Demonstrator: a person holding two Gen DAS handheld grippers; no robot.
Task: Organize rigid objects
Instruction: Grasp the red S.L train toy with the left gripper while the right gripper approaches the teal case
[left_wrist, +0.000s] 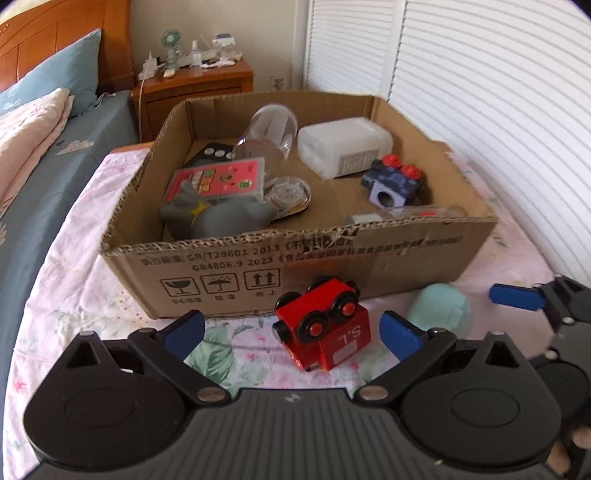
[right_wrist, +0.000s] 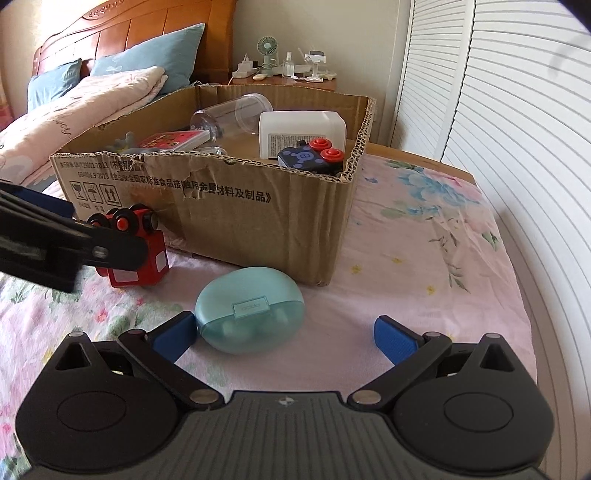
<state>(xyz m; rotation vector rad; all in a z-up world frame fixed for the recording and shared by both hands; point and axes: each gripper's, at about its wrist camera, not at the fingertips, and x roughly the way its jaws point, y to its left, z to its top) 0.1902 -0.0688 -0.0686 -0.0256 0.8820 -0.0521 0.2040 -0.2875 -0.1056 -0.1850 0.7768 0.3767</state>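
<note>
- The left gripper (left_wrist: 291, 332) is spread wide, its blue pads either side of a red toy train car (left_wrist: 323, 326) lying overturned, wheels up, on the floral sheet (left_wrist: 92, 258), touching neither pad.
- The right gripper (right_wrist: 284, 334) is spread too; its left pad touches a teal earbud case (right_wrist: 250, 308) on the sheet.
- At 12 o'clock from both stands a cardboard box (left_wrist: 369, 254), already holding a grey toy figure (left_wrist: 218, 214), a clear cup (left_wrist: 269, 131), a white container (left_wrist: 343, 146) and a blue toy train car (left_wrist: 395, 181).

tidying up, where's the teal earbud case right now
The teal earbud case lies on the floral sheet before the cardboard box, right of the red toy train.
</note>
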